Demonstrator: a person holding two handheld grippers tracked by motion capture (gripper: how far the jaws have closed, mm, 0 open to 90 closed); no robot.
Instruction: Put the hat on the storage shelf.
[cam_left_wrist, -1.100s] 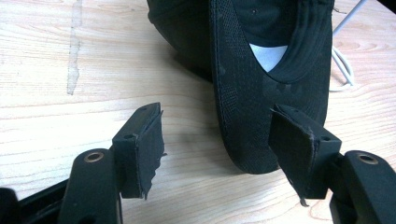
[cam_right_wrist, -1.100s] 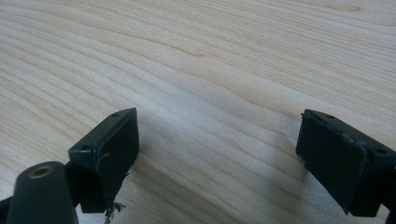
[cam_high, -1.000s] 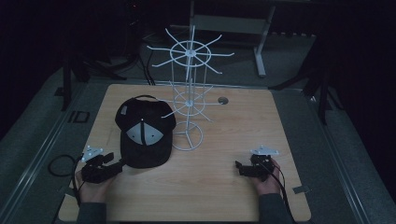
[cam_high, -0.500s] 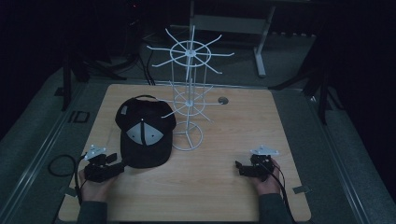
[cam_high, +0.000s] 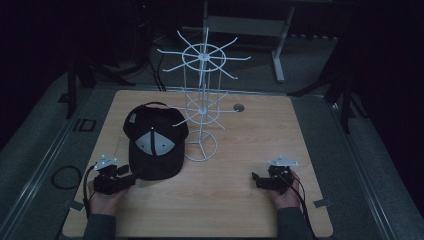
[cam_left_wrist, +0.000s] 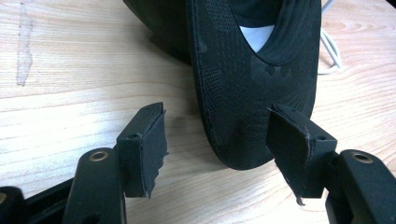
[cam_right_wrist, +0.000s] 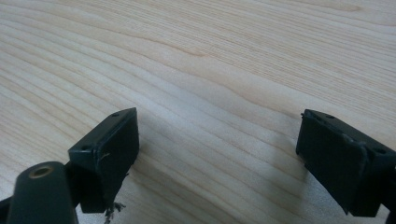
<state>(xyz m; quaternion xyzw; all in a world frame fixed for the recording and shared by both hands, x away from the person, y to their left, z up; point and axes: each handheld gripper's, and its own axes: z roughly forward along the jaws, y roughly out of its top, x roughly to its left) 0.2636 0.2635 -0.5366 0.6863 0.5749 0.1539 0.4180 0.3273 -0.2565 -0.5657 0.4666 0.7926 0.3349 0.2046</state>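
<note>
A black baseball cap (cam_high: 155, 142) with a grey front panel lies on the wooden table (cam_high: 250, 140), left of centre, its brim towards the person. My left gripper (cam_high: 134, 176) sits low at the brim's near left edge. In the left gripper view my left gripper (cam_left_wrist: 217, 144) stands open with the tip of the cap's brim (cam_left_wrist: 252, 70) between its jaws; the left pad (cam_left_wrist: 149, 144) is clear of the brim and the right pad (cam_left_wrist: 294, 149) sits at its edge. My right gripper (cam_high: 256, 179) rests open at the near right, and nothing but bare wood lies between the jaws of my right gripper (cam_right_wrist: 219, 144).
A white wire display rack (cam_high: 202, 100) with spoke hooks stands just right of the cap, its ring base (cam_left_wrist: 329, 51) close to the brim. A cable grommet (cam_high: 239, 107) sits behind it. A looped cable (cam_high: 65, 176) lies off the table's left edge.
My left gripper has edged a little to the right, bringing its jaws around the cap's brim. The right gripper has stayed put.
</note>
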